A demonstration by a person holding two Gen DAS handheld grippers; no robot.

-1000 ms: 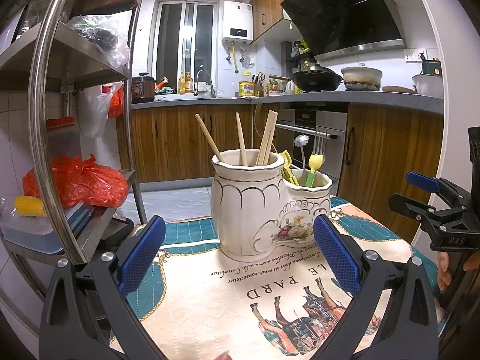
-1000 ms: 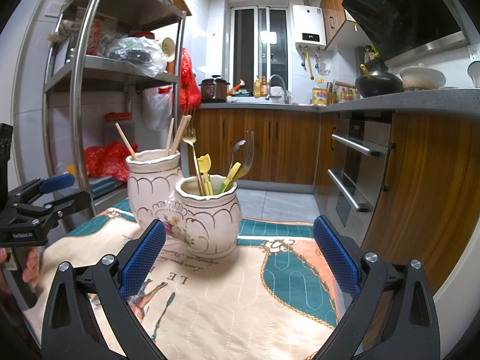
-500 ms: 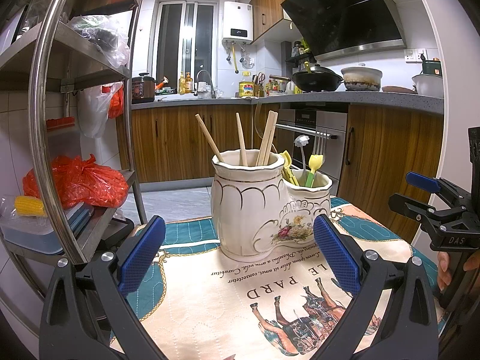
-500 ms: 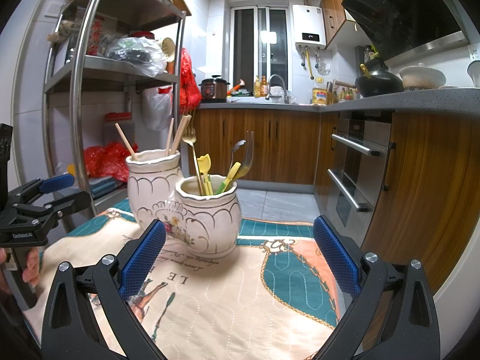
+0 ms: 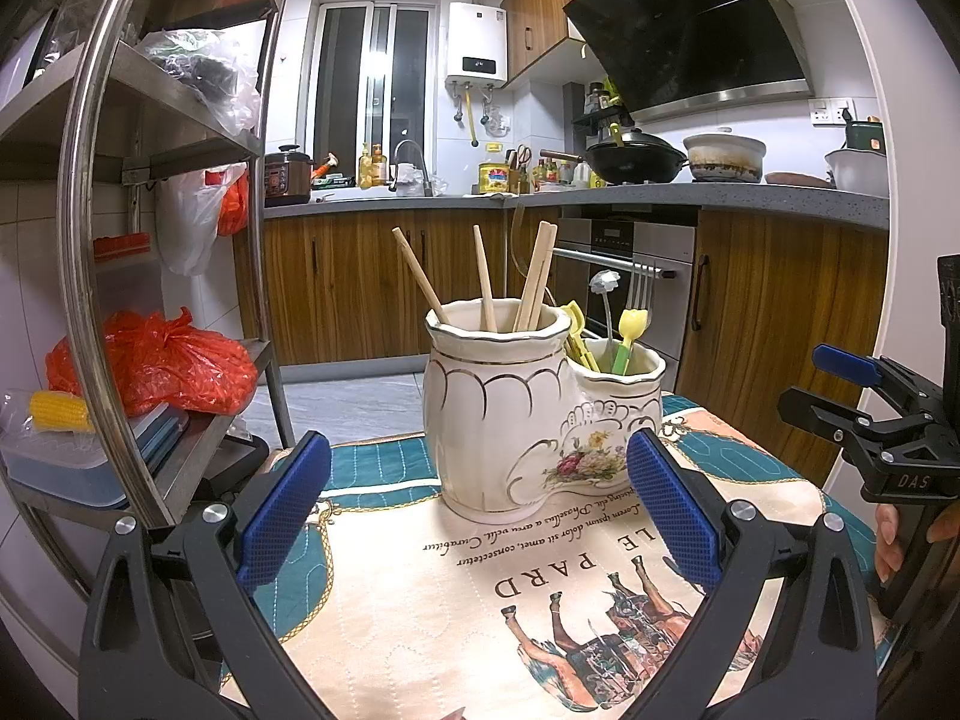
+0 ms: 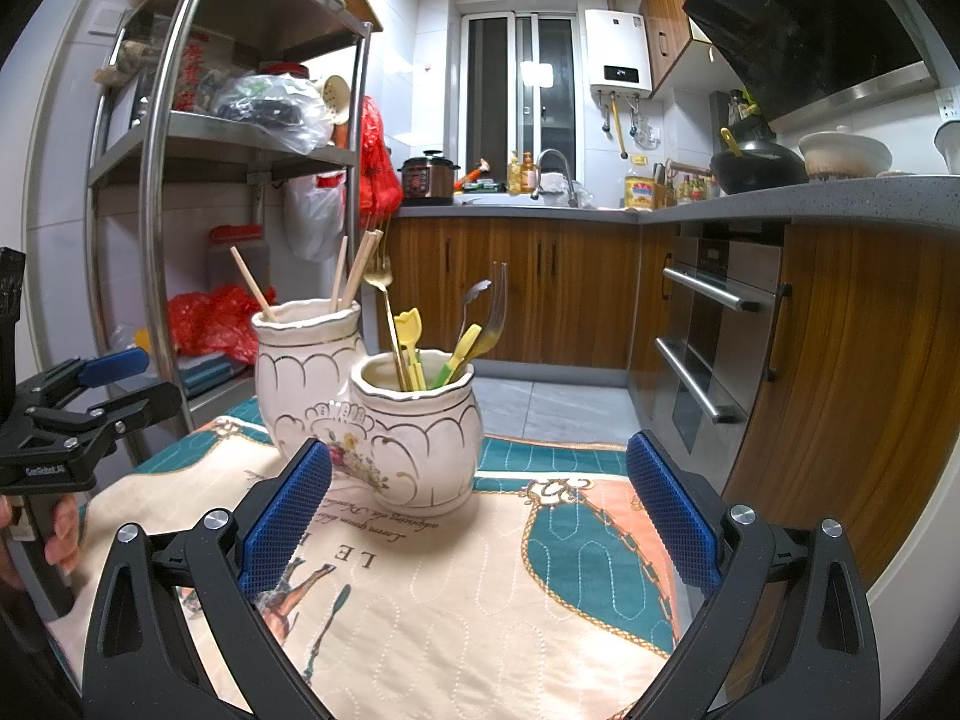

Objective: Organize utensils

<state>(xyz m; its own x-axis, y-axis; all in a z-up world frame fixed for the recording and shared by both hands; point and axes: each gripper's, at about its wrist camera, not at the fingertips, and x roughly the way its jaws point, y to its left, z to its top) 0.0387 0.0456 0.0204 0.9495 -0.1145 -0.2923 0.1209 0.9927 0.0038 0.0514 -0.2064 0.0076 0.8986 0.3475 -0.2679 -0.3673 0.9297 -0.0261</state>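
A white ceramic double holder stands on the patterned tablecloth (image 5: 420,600). Its taller pot (image 5: 498,402) holds several wooden chopsticks (image 5: 534,279). The shorter pot (image 6: 417,432) holds forks, a spoon and yellow-green plastic utensils (image 6: 414,342). My left gripper (image 5: 477,504) is open just in front of the taller pot, with nothing between its blue pads. My right gripper (image 6: 477,504) is open too, a little short of the shorter pot. Each gripper also shows at the edge of the other's view, as the right gripper (image 5: 864,396) and the left gripper (image 6: 90,384).
A steel shelf rack (image 5: 90,240) with red bags and boxes stands close on the left of the table. Wooden cabinets, an oven (image 6: 708,348) and a grey counter lie behind. The cloth in front of the holder is bare. A hand (image 5: 894,540) grips the right tool.
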